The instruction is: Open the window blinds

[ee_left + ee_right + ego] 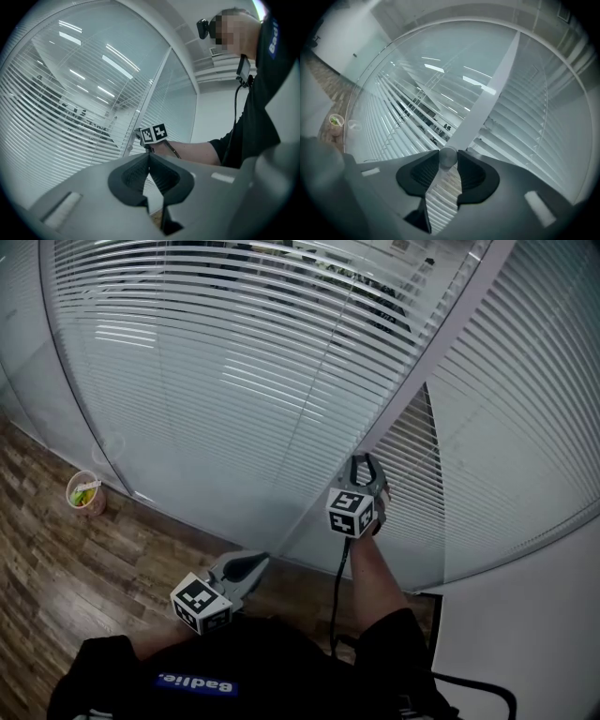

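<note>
The knob point(448, 156) is pinched in the right gripper point(367, 465); the left gripper point(255, 563) is idle.
Nearest, the left gripper hangs low, jaws together on nothing, well apart from the window. Farther, the knob stands out of the post point(427, 352) straight along the right jaws, so turning it likely needs a wrist roll; the blinds point(234, 362) lie beyond.

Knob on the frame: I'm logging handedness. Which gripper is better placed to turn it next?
Right. The right gripper is shut on the knob. The left gripper is shut on nothing and sits low, well apart from the knob.
</note>
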A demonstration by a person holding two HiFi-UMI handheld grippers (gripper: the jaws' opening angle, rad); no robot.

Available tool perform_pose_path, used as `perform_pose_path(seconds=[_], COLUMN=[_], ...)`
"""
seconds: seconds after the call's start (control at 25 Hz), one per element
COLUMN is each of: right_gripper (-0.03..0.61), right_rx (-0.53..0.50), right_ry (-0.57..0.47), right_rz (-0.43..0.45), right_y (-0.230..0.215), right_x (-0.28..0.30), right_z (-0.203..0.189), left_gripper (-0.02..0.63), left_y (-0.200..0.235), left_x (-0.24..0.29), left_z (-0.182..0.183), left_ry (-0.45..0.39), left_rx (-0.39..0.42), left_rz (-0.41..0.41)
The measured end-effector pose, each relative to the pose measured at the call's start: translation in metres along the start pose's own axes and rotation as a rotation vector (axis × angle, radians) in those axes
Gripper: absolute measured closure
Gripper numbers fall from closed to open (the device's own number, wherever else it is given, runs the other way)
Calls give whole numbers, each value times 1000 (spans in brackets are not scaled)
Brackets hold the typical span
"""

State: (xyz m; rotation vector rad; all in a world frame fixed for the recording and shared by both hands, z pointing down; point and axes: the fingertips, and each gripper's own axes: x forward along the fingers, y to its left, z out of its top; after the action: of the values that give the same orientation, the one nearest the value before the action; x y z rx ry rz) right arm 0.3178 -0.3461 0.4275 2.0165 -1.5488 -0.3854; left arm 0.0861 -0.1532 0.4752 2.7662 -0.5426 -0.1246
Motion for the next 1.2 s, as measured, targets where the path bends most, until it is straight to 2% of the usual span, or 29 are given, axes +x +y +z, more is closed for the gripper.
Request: perform_pose_path(seconds=[0.52, 1.2], right_gripper=[451, 449], right_rx=[340, 260], right_ry=[1, 16], right_rz=[32, 34], right_y=[-5, -3], right_x=[0, 1], right_z=[1, 0], left_gripper=[614, 614], left_y=[1, 2], left_x=[-1, -3], left_z=[2, 3], left_ry=[-4, -9], left_rx=[0, 2], left_rz=[0, -9])
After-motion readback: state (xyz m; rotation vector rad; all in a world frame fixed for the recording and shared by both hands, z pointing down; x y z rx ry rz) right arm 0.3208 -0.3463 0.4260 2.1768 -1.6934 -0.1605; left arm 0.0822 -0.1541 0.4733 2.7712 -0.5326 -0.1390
